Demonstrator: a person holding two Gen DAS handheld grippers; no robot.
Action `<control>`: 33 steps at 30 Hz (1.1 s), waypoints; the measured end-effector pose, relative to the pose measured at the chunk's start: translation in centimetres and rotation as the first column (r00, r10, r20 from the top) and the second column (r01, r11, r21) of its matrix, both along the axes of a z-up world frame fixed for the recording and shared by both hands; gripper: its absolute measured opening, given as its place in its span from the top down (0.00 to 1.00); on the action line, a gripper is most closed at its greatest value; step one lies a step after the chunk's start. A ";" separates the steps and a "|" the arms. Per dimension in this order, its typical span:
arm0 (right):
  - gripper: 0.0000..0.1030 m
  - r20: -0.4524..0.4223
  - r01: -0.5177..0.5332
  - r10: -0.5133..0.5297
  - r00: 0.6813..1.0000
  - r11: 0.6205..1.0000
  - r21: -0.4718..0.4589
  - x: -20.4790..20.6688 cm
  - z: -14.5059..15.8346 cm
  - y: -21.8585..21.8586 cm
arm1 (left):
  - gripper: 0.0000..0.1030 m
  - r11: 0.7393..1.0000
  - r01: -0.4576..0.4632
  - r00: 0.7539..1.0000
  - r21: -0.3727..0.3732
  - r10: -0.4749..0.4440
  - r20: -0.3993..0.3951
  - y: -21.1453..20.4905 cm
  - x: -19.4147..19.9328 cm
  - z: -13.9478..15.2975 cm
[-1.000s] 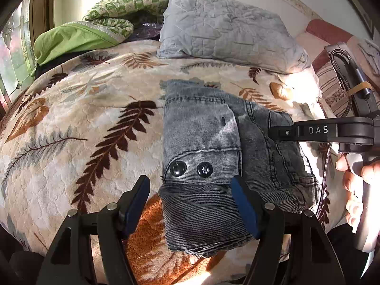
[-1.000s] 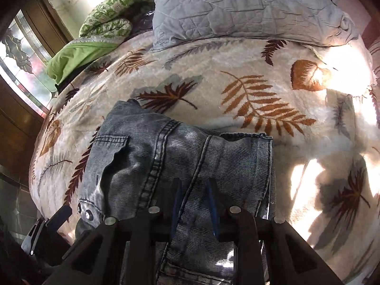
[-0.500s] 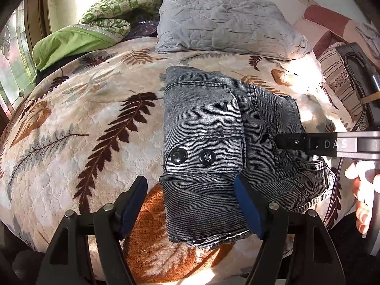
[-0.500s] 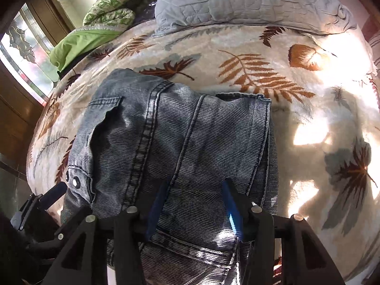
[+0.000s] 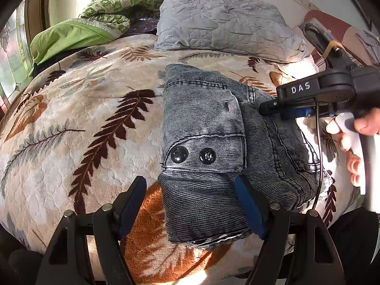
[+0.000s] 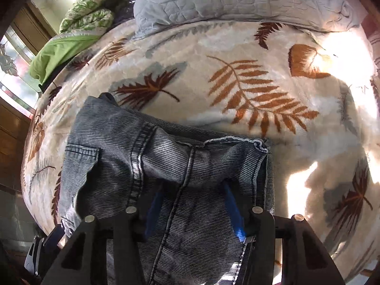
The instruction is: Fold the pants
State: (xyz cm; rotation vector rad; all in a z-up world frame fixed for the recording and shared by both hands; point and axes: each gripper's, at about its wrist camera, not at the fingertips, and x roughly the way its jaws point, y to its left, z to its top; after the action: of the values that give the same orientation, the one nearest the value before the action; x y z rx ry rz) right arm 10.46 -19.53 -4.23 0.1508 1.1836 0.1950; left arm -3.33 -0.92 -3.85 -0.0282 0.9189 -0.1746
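Observation:
Grey denim pants (image 5: 213,142) lie folded into a compact stack on the leaf-print blanket (image 5: 83,118), pocket flap with two snaps on top. My left gripper (image 5: 191,204) is open, its blue fingers standing either side of the stack's near end. A person's hand (image 5: 363,123) holds my right gripper (image 5: 273,106) over the stack's right side. In the right wrist view the right gripper (image 6: 193,204) is open, its fingertips dipping into the pants (image 6: 142,156) astride a seam, with no pinch on the cloth.
A grey quilted pillow (image 5: 220,21) and green bedding (image 5: 71,35) lie at the head of the bed. There is a window (image 5: 9,59) at the far left and a pink cushion (image 5: 332,21) at the right. Bright sun patches fall on the blanket (image 6: 332,52).
The right gripper's jaws went from nearly shut on the seam fabric to wide apart, letting the cloth go. The left gripper stayed in place and spread slightly.

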 end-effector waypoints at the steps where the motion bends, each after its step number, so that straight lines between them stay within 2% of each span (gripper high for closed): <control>1: 0.48 0.008 -0.010 0.010 1.000 1.000 -0.011 0.2 1.0 0.2 | 0.25 1.000 0.002 1.000 -0.006 -0.002 -0.003 0.1 0.0 0.0; 5: 0.48 0.090 -0.065 0.065 0.994 0.998 -0.009 2.1 6.2 2.4 | 0.24 1.000 0.008 1.000 -0.028 -0.008 -0.005 0.3 0.1 -0.2; 8: 0.47 0.057 -0.177 0.178 0.982 0.984 -0.014 4.8 8.0 6.7 | 0.23 0.999 0.012 1.000 -0.041 -0.012 -0.003 0.6 0.1 -0.3; 11: 0.46 -0.036 -0.287 0.285 0.958 0.956 -0.063 7.6 7.1 11.8 | 0.20 0.998 0.014 1.000 -0.055 -0.014 -0.007 0.8 0.3 -0.5; 14: 0.46 -0.111 -0.347 0.334 0.936 0.930 -0.121 9.6 5.0 15.5 | 0.20 0.998 0.018 1.000 -0.065 -0.018 -0.011 0.9 0.3 -0.5; 17: 0.46 -0.157 -0.338 0.312 0.937 0.924 -0.179 10.6 2.9 16.6 | 0.20 0.998 0.026 1.000 -0.063 -0.026 -0.005 1.0 0.4 -0.6; 19: 0.46 -0.177 -0.351 0.322 0.930 0.921 -0.167 11.1 1.7 16.9 | 0.20 0.997 0.031 1.000 -0.065 -0.031 -0.004 1.0 0.5 -0.6; 20: 0.53 -0.191 -0.363 0.332 0.924 0.918 -0.158 11.1 1.1 17.0 | 0.20 0.997 0.031 0.999 -0.068 -0.031 -0.005 1.1 0.5 -0.6; 21: 0.69 -0.204 -0.362 0.330 0.922 0.920 -0.148 11.1 0.6 16.9 | 0.19 0.997 0.029 1.000 -0.070 -0.029 -0.006 1.1 0.5 -0.6; 23: 0.73 -0.186 -0.316 0.289 0.939 0.938 -0.141 11.3 0.4 15.8 | 0.19 0.997 0.028 1.000 -0.074 -0.029 -0.007 1.2 0.5 -0.6; 28: 0.71 -0.114 -0.235 0.222 0.968 0.966 -0.109 10.7 0.8 14.1 | 0.18 0.998 0.022 1.000 -0.065 -0.022 -0.001 1.1 0.5 -0.6; 32: 0.51 -0.014 -0.167 0.167 0.986 0.979 -0.119 9.6 2.5 12.7 | 0.15 0.997 0.018 1.000 -0.073 -0.018 0.000 1.3 0.4 -0.8; 33: 0.51 0.012 -0.150 0.152 0.988 0.982 -0.116 9.1 3.1 12.1 | 0.15 0.997 0.016 1.000 -0.073 -0.016 -0.001 1.3 0.4 -0.8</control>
State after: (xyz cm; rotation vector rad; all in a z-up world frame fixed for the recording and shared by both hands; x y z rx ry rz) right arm 19.59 -7.41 -1.09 -0.0423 1.1833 0.2602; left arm -2.89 0.37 -4.66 -0.0889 0.9140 -0.2233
